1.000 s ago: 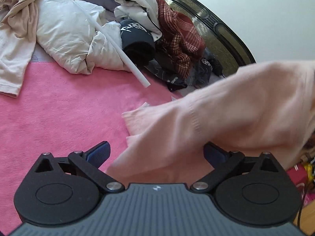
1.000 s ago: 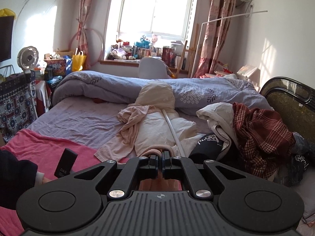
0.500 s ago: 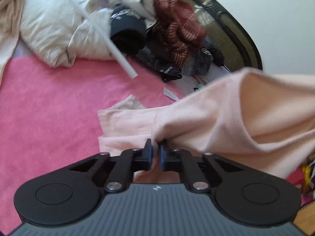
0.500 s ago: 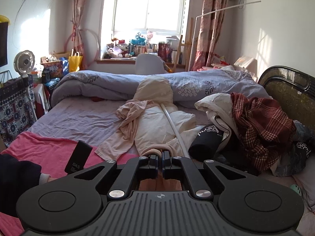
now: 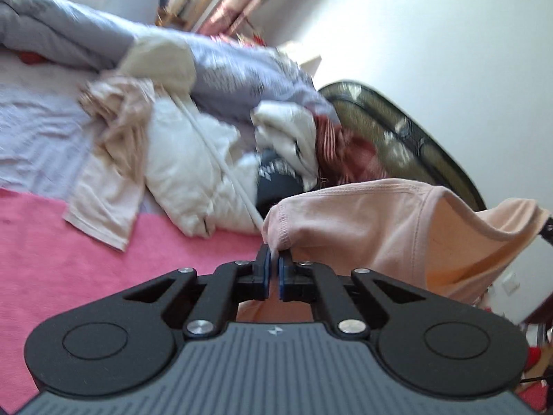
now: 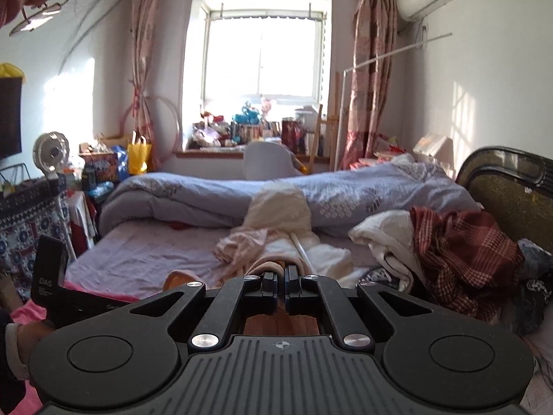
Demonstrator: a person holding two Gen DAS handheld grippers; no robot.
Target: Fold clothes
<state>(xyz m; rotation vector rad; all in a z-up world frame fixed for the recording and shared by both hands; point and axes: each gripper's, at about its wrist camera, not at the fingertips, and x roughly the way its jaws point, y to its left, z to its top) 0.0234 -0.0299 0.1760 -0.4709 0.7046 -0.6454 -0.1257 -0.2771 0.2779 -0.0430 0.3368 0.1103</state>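
Observation:
A pale peach garment (image 5: 380,228) hangs lifted off the pink blanket (image 5: 69,259) on the bed. My left gripper (image 5: 273,259) is shut on a hemmed edge of it, and the cloth stretches off to the right with its inside showing. In the right wrist view my right gripper (image 6: 280,275) is shut on another edge of the same peach garment (image 6: 266,265), a small fold poking above the pads. The rest of the garment is hidden under that gripper's body.
A heap of clothes lies ahead: a cream jacket (image 5: 193,173), a beige top (image 5: 117,145), a red plaid shirt (image 6: 459,259) and dark items by the headboard (image 6: 511,186). A rolled lilac duvet (image 6: 221,197) crosses the bed. A person's hand (image 6: 24,339) holds the other gripper at the left.
My left gripper shut on the peach garment's edge, then rose and tilted up with it, so the cloth now hangs off the blanket. The right gripper stayed shut and lifted a little.

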